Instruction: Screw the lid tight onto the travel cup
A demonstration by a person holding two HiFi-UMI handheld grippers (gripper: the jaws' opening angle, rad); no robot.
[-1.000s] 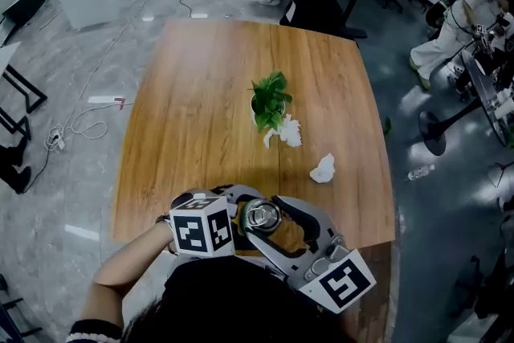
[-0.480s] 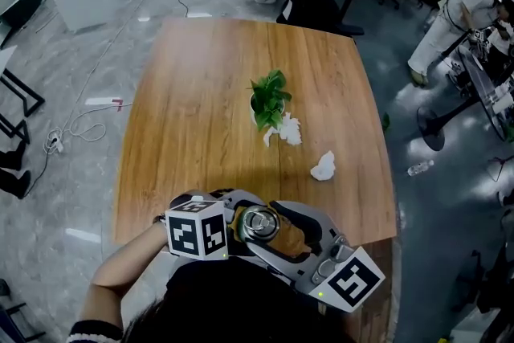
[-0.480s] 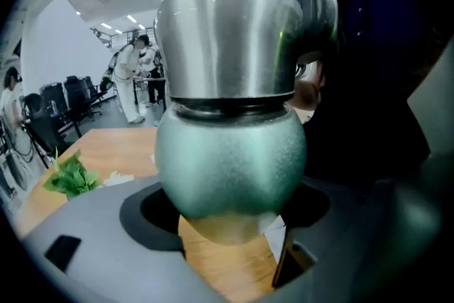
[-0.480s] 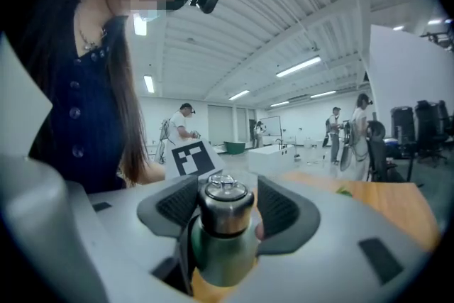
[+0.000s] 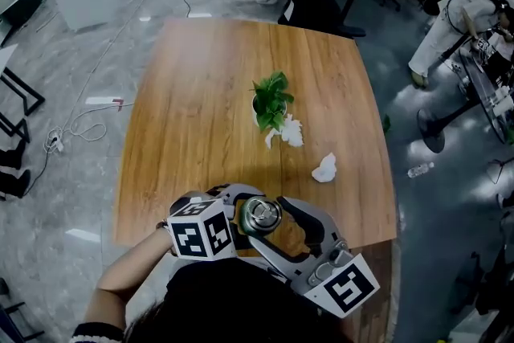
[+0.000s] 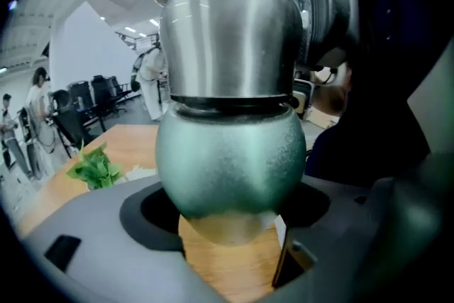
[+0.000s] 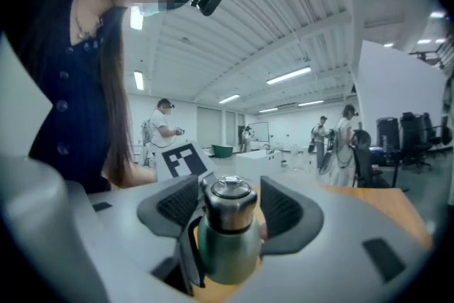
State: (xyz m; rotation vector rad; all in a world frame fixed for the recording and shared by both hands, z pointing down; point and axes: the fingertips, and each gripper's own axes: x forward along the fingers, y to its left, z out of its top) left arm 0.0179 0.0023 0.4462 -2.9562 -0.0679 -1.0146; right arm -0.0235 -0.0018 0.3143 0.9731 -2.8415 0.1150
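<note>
We see the travel cup (image 6: 230, 160) standing upright at the near edge of the wooden worktop (image 5: 201, 116), right in front of the person. Its green rounded body sits between the jaws of the left tool (image 6: 230, 220). In the left gripper view the dark pads press against the body from both sides, so this tool is pinching the cup low down.

The steel lid (image 7: 228, 204) sits on top of the cup, with a dark band showing where it meets the body. The right tool (image 7: 228, 213) comes in from the person's right. Its two ribbed pads (image 7: 284, 206) close on the lid, one on each side, with no gap that we can make out.

From the head view, the marker cube (image 5: 201, 230) of the left tool lies just left of the cup. Farther out on the worktop we find a small green plant (image 5: 271, 99) near the middle, with a white crumpled tissue (image 5: 289, 132) touching it. A second wad (image 5: 324, 168) lies apart to the right.
</note>
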